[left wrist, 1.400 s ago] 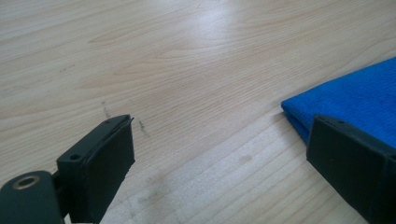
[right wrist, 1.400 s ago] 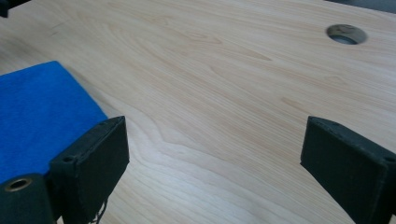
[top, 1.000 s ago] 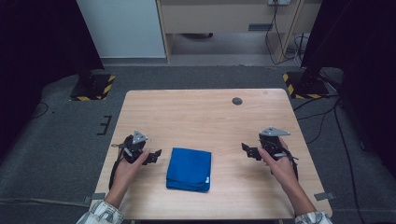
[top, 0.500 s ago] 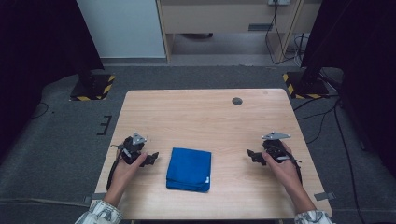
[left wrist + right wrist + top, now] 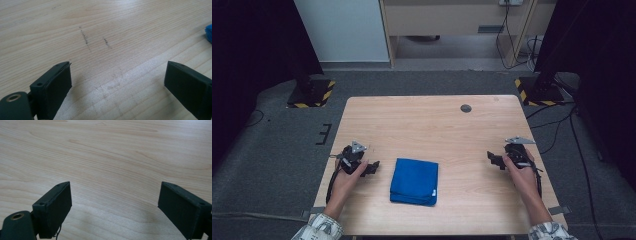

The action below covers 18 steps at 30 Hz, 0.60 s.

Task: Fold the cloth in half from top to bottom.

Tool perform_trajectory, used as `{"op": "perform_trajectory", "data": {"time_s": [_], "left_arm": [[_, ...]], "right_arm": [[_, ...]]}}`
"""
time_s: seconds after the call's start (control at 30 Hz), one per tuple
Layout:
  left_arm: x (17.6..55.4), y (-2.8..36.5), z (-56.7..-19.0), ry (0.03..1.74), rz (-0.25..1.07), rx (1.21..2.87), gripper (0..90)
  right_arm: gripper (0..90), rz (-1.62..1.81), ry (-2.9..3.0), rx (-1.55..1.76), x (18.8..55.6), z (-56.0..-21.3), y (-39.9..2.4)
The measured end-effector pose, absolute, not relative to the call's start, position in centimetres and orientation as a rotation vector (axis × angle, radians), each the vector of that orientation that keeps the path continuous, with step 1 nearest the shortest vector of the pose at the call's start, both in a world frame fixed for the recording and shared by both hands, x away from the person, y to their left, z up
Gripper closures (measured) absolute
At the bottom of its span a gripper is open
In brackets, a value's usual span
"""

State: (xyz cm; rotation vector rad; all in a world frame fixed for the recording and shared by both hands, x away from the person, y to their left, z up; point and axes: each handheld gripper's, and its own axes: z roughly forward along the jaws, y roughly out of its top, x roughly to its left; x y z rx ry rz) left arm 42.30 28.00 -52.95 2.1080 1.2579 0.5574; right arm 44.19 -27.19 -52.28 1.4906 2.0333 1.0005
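Note:
A folded blue cloth (image 5: 414, 181) lies flat on the wooden table (image 5: 432, 125), near its front edge and a little left of centre. My left gripper (image 5: 373, 167) rests low on the table just left of the cloth, jaws wide apart with bare wood between them (image 5: 117, 82); a blue corner of the cloth (image 5: 208, 32) shows at the right edge of the left gripper view. My right gripper (image 5: 493, 160) sits low over the table's right side, well clear of the cloth, pointing toward it. Its jaws stand open over bare wood (image 5: 115, 205).
A small dark round disc (image 5: 466, 108) is set in the table near the back right. Two stand bases with yellow-black tape (image 5: 311, 93) (image 5: 539, 90) sit on the grey floor behind the table. Cables trail on the floor at the right.
My right gripper has slid toward the table's front edge and come lower. The left gripper and the cloth have stayed put.

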Motion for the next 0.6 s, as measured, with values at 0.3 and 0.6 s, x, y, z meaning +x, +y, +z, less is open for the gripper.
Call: {"op": "perform_trajectory", "data": {"time_s": [0.3, 0.6], "left_arm": [[42.5, 28.0, -53.5, 1.270, 0.538, 2.084, 3.8], [42.4, 28.1, -53.7, 1.275, 0.532, 2.066, 2.1]], "right_arm": [[9.1, 0.966, 2.035, 1.553, 45.1, -53.7, -27.2], [6.8, 0.885, 2.103, 1.440, 44.6, -53.9, -25.6]]}}
